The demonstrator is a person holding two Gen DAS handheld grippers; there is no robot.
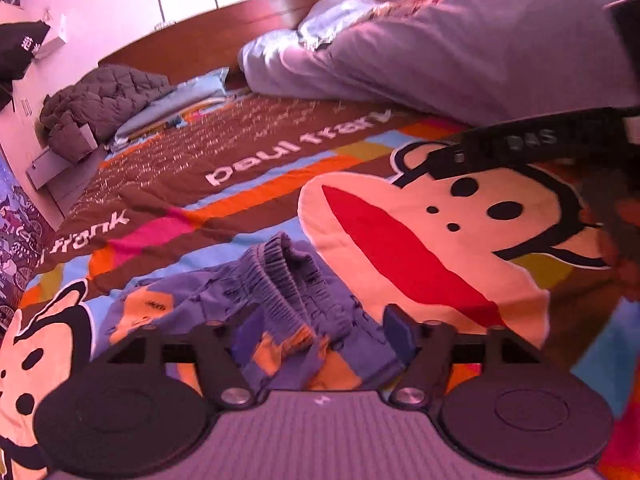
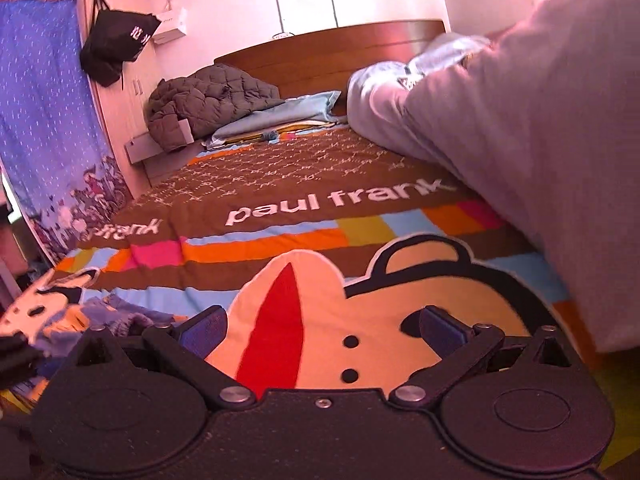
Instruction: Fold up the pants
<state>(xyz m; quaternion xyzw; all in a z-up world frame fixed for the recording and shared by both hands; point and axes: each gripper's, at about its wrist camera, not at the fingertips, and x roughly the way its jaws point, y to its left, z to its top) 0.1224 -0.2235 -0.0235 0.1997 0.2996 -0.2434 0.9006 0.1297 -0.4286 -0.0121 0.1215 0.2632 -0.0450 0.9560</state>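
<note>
The pants (image 1: 280,300) are small, blue with orange patches and a ribbed waistband, and lie bunched on the cartoon-monkey bedspread (image 1: 420,232). My left gripper (image 1: 322,332) is open just above them. The crumpled cloth lies between its blue fingertips (image 1: 400,330), and the pads stand apart from it. In the right wrist view the pants (image 2: 108,316) show at the lower left edge. My right gripper (image 2: 322,326) is open over the monkey's face on the bedspread (image 2: 312,320), to the right of the pants, with nothing between its fingers.
A bulky grey duvet (image 2: 520,152) fills the bed's right side. A quilted dark jacket (image 2: 208,100) and a blue pillow (image 2: 280,114) lie by the wooden headboard (image 2: 340,44). A blue patterned cloth (image 2: 48,120) hangs at left. A black lettered strap (image 1: 540,140) crosses the left view's right side.
</note>
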